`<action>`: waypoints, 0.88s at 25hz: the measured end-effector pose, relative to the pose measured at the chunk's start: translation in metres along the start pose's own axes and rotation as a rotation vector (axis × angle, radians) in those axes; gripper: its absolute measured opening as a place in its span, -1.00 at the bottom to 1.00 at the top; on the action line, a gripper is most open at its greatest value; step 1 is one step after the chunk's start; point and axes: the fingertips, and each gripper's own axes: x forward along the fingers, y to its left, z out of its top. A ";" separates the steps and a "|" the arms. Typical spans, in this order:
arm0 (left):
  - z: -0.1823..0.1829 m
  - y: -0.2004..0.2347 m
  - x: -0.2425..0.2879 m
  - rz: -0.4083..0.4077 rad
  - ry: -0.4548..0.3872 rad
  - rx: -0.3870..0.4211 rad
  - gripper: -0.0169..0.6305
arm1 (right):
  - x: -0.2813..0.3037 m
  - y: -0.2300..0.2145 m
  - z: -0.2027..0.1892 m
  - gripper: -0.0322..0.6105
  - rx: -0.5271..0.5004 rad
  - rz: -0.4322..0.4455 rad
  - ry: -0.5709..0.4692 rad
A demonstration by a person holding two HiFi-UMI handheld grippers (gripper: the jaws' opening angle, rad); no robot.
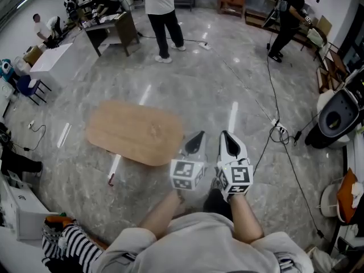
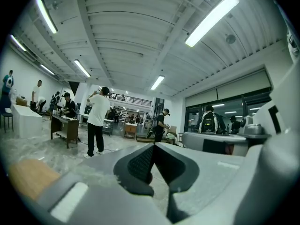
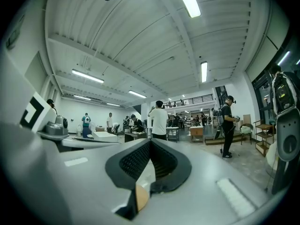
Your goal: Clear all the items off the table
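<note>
The shiny grey stone floor [image 1: 239, 78] fills most of the head view. On it stands the light brown wooden counter with round corners [image 1: 133, 131], just ahead and to the left of the two grippers. The grey left gripper [image 1: 198, 138] and the grey right gripper [image 1: 226, 138] are side by side, near the person's body. The fingers of each are pressed together at the tips.

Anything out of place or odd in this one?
Nothing looks spilled, askew or damaged. The one odd point is that the table has nothing on it, though the task is to clear it. The left gripper and right gripper are both shut and empty, off to its side.
</note>
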 end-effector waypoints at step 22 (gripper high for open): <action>-0.014 0.067 0.259 0.178 0.108 0.006 -0.88 | 0.224 -0.179 -0.017 -0.88 0.083 0.170 0.046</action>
